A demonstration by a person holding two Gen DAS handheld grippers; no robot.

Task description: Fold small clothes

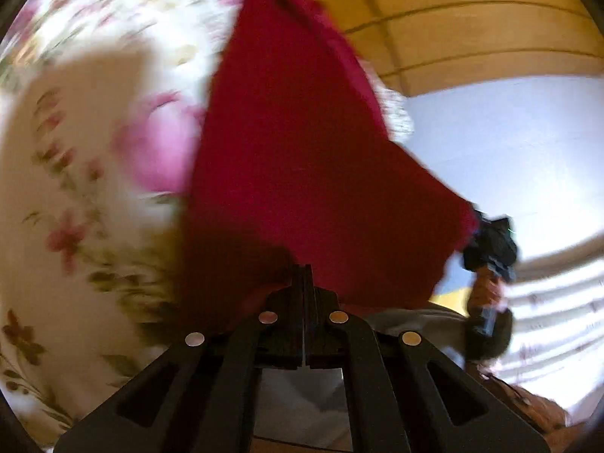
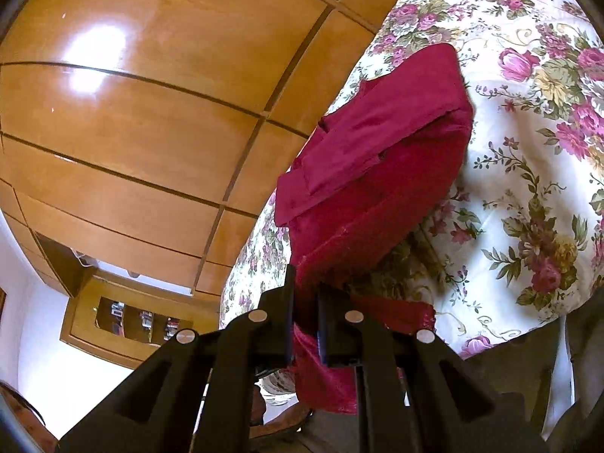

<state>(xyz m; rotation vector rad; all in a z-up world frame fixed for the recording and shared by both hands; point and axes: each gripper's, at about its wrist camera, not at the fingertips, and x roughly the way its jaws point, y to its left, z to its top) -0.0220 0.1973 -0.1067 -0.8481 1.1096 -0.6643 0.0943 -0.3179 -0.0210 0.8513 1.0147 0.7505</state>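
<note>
A dark red garment (image 1: 298, 158) hangs stretched between both grippers above a floral bedspread (image 1: 64, 173). My left gripper (image 1: 304, 275) is shut on its near edge. In the left wrist view the right gripper (image 1: 487, 245) holds the garment's far corner at the right. In the right wrist view my right gripper (image 2: 305, 294) is shut on the red garment (image 2: 377, 158), which runs up and away from the jaws in folded layers, with a tail hanging below the fingers. The left wrist view is blurred.
The floral bedspread (image 2: 521, 173) fills the right of the right wrist view. A glossy wooden wardrobe (image 2: 151, 113) stands to the left, with a wooden shelf unit (image 2: 139, 321) lower down. A white wall (image 1: 509, 143) shows behind.
</note>
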